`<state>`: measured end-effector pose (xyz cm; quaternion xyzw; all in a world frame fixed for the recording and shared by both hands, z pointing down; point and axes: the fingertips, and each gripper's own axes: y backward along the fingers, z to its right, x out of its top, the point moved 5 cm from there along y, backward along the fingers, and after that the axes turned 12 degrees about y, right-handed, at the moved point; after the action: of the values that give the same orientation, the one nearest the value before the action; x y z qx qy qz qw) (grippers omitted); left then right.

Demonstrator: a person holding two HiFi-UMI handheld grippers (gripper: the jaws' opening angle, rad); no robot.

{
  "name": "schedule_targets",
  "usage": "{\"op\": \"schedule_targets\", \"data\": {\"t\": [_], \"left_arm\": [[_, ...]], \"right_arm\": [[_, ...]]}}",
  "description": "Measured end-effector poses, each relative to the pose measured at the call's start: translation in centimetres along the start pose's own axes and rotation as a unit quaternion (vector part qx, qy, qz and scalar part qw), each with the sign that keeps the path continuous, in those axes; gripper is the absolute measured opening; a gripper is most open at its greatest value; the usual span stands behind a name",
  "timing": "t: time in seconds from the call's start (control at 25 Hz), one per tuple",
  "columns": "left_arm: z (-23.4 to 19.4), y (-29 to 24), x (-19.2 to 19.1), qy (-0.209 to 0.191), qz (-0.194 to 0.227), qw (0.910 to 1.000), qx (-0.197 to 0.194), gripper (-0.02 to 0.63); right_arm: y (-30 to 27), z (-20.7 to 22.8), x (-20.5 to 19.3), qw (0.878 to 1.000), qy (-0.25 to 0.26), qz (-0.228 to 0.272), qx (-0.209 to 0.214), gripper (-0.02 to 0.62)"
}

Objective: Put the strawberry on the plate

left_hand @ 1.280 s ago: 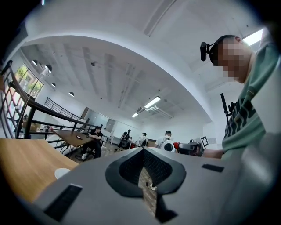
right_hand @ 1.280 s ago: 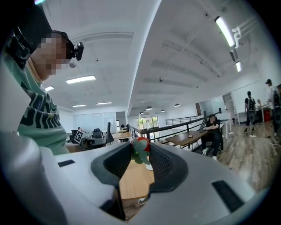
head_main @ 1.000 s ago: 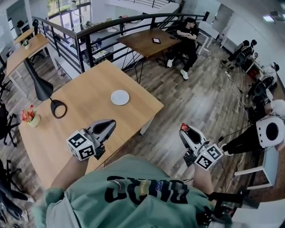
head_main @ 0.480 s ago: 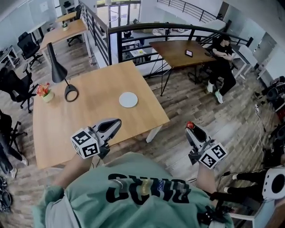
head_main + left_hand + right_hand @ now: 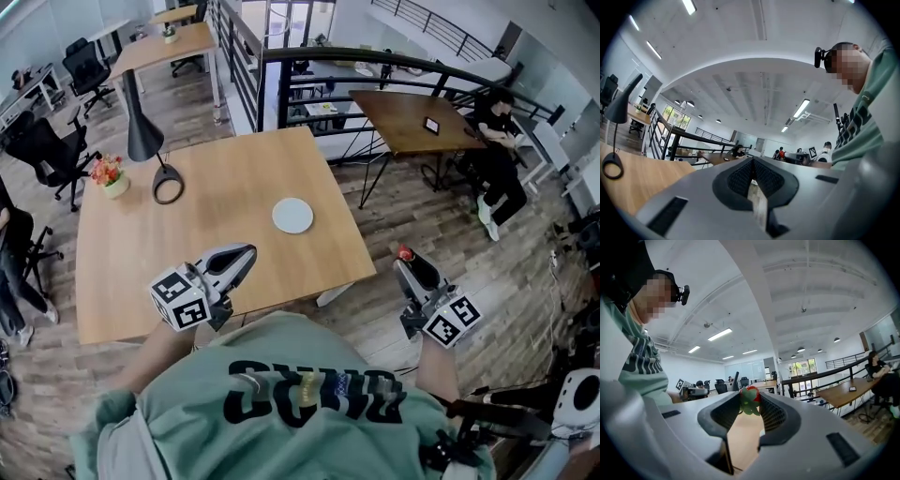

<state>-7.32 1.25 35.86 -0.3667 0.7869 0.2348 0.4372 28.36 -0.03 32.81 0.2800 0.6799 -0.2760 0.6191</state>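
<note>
Two hand-held grippers reach forward from a person in a pale green printed shirt [image 5: 281, 412], seen from above. Far left on the light wooden table [image 5: 216, 225] stands a small pot of red and pink flowers [image 5: 111, 175], and just right of it a black desk lamp [image 5: 150, 145] whose ring-shaped base rests on the tabletop. Next comes the left gripper [image 5: 753, 165], held over the table's near edge; its dark ribbed pads are pressed together with nothing between them. Further right and farther from the person, a small round white plate [image 5: 292, 216] lies bare on the wood, near the table's right side. Beyond the table's right edge, over the plank floor [image 5: 441, 225], the right gripper [image 5: 409, 263] points level, and its jaws, part-way apart, pinch a red strawberry with green leaves [image 5: 749, 400] at their tips. The fruit is thus in the air off the table, well apart from the plate. Behind, past a curved black railing [image 5: 375, 58], stands a darker wooden table [image 5: 403, 117], and at the far right a person in dark clothes [image 5: 502, 159] sits beside it.
</note>
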Motion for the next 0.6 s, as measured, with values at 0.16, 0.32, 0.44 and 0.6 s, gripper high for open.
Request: {"op": "schedule_targets", "data": {"t": [0.16,0.32,0.44,0.6], "left_arm": [[-4.4,0.5,1.8,-0.007,0.007,0.9999,-0.01,0.005],[-9.7,1.8,4.4,-0.007,0.004,0.9998,-0.017,0.005],[-13.4,2.8,5.7,0.006,0.008,0.9998,-0.02,0.005],[-15.4,2.7,5.5,0.027,0.011,0.9995,-0.014,0.005]], "right_arm": [[-5.3,-0.1,1.1,1.0,0.014,-0.002,0.006,0.133],[-10.7,-0.3,1.6,1.0,0.022,-0.014,-0.008,0.133],[-14.9,-0.5,0.6,0.999,0.017,-0.04,-0.006,0.133],[-17.6,0.2,0.0,0.998,-0.001,-0.06,0.012,0.133]]}}
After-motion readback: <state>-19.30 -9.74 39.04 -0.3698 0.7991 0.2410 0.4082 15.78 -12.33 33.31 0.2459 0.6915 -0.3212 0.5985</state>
